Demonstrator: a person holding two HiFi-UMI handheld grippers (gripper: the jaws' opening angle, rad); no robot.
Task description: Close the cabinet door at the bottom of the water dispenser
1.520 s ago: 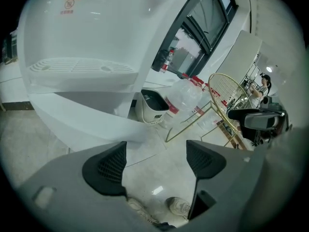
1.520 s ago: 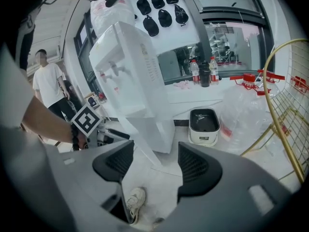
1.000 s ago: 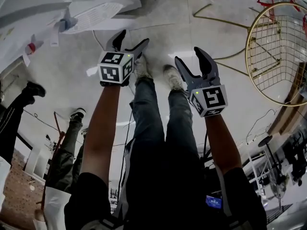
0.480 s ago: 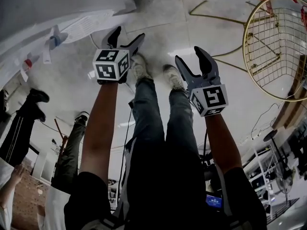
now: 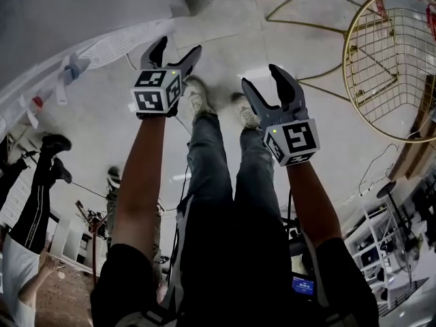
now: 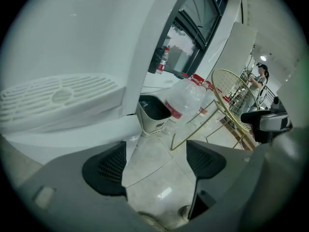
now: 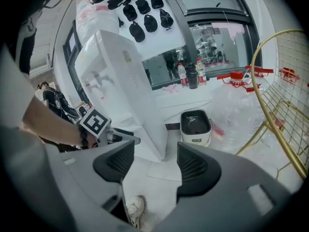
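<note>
Grippers poised over a pale, glossy tiled floor point(image 5: 225, 33): a person stands beside a white water dispenser point(image 7: 120, 91), one tool in each hand, both angled downward. The left gripper point(image 5: 176, 46) has its jaws spread wide with only bare floor between them. The right gripper point(image 5: 262, 77) is also parted, less widely, and holds nothing.

The dispenser rises just beside the left gripper, its ribbed drip tray point(image 6: 58, 95) close above that gripper's jaws. The white lower front point(image 6: 67, 132) runs beneath the tray. The cabinet door belongs down there, but no view shows plainly whether it stands ajar.

Such a door is probably a light, stiff panel on hinges that swings with little force. It likely needs no grasp, only a push from the flat of a jaw near its free edge, away from the hinge. Its smooth white finish may let a jaw slide.

Around the dispenser sit a small white bin point(image 7: 195, 127), a large clear water bottle point(image 6: 186, 100) and a gold wire chair point(image 5: 392, 67). Dark-framed windows point(image 7: 217, 28) line the far wall, and a bystander's legs point(image 5: 41, 182) show at the left edge of the head view.
</note>
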